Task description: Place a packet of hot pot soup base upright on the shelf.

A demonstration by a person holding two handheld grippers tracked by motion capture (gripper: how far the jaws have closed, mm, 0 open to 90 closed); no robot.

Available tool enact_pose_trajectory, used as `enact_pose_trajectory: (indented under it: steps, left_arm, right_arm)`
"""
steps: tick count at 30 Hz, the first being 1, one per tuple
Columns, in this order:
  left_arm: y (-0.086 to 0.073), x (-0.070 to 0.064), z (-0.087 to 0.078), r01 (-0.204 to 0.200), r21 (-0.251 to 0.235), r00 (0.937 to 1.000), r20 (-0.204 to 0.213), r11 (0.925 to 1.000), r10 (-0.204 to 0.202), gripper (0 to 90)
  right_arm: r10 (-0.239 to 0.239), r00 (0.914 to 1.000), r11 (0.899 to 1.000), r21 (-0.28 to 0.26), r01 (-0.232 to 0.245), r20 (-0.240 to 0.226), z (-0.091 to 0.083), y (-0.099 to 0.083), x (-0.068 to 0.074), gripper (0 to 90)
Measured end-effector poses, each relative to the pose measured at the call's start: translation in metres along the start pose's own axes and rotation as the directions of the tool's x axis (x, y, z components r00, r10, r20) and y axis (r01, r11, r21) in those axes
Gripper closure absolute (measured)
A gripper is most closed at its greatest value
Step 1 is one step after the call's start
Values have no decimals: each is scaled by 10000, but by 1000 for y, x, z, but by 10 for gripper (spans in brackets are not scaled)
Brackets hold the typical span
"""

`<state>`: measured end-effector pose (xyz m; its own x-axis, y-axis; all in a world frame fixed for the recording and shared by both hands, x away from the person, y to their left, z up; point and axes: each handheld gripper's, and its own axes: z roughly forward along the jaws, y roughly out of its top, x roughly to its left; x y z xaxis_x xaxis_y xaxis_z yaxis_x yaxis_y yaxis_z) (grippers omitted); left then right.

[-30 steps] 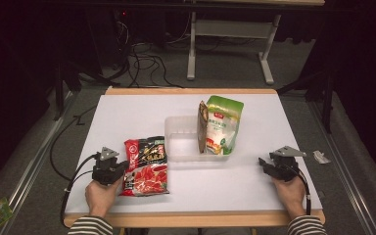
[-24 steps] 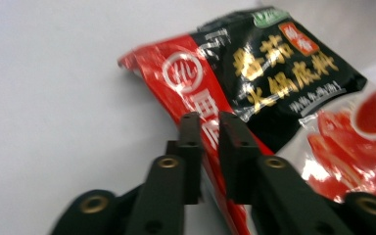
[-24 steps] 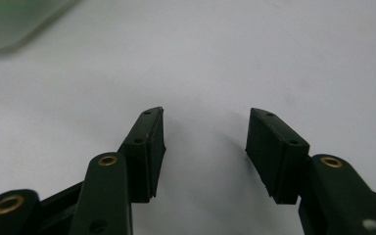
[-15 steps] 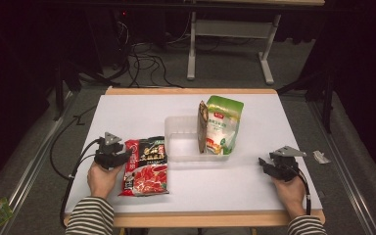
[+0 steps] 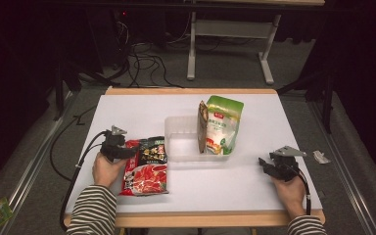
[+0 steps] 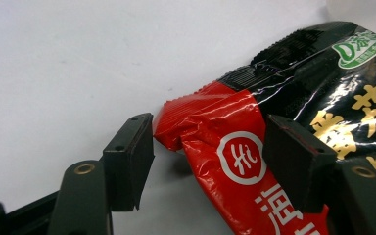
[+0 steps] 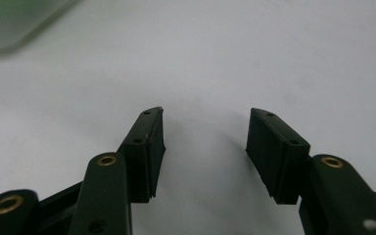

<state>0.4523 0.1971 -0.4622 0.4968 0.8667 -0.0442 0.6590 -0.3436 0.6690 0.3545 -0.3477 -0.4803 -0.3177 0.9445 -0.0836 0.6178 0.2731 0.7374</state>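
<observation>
While the red and black seasoning packet (image 5: 147, 165) lies flat on the white table (image 5: 254, 183) near its front-left part, the left gripper (image 6: 208, 159) sits at the packet's upper left corner with its jaws spread apart, the crimped red corner lying between them and neither pad pressing on it. Just beside the packet's far right corner stands a clear plastic bin (image 5: 181, 142), its near wall almost touching the packet. Inside the bin, at its right end, a green stand-up pouch (image 5: 223, 125) stands upright with a thinner brown packet (image 5: 202, 127) leaning against its left side; the bin's left half holds nothing. The right gripper (image 7: 204, 147) rests well apart near the table's front-right corner, jaws open over bare tabletop, gripping nothing. A small scrap of paper (image 5: 321, 156) lies at the right edge. Wide bare surface runs between the packet and the right gripper, and along the far edge behind the bin.
</observation>
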Motion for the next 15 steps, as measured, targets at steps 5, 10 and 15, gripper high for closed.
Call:
enact_pose_trajectory:
  steps: [5, 10, 15]
  left_arm:
    - [1, 6, 4, 327, 146, 9979, 548, 9994, -334, 423]
    - [0, 9, 2, 516, 373, 9941, 938, 9980, -549, 611]
    - [-1, 9, -1, 775, 279, 9926, 914, 9966, -798, 737]
  right_arm:
    - [4, 10000, 10000, 5, -4, 7, 0, 0, 0, 492]
    - [10, 10000, 10000, 3, -10, 8, 0, 0, 0, 492]
    - [16, 10000, 10000, 28, -16, -22, 0, 0, 0, 491]
